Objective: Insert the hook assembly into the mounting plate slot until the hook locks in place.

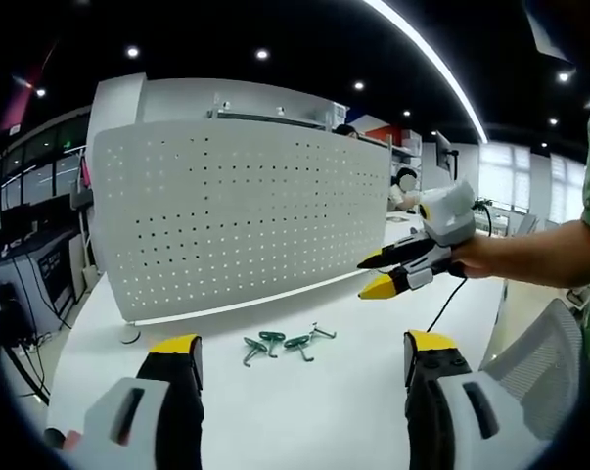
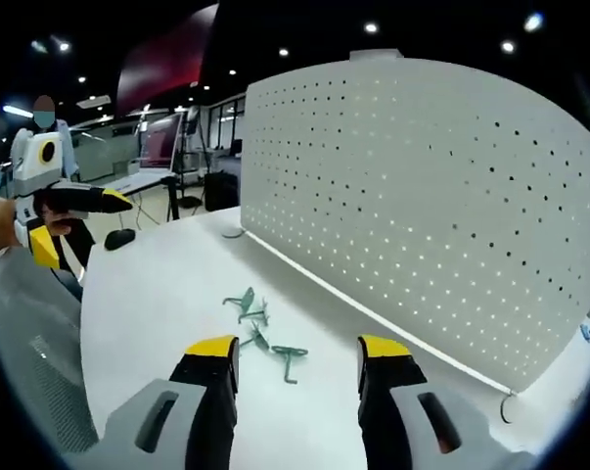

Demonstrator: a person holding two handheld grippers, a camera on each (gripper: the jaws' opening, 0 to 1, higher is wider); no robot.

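Green hooks (image 1: 285, 344) lying loose on white table (image 1: 314, 411), mid-surface, just in front of perforated mounting plate (image 1: 246, 211) standing upright along table's far edge. Open tabletop surrounding hooks on all sides. My left gripper (image 1: 299, 357) hovering above near edge, jaws spread wide, holding nothing. My right gripper (image 2: 296, 357) hovering over hooks (image 2: 260, 328), jaws apart, empty, plate (image 2: 422, 196) just beside.

A: How many small green metal hooks (image 1: 285, 344) on the white table (image 1: 314, 411)?
B: Looks like four, kinda tangled so hard to say. Plus one big white perforated pegboard panel (image 1: 241, 215).
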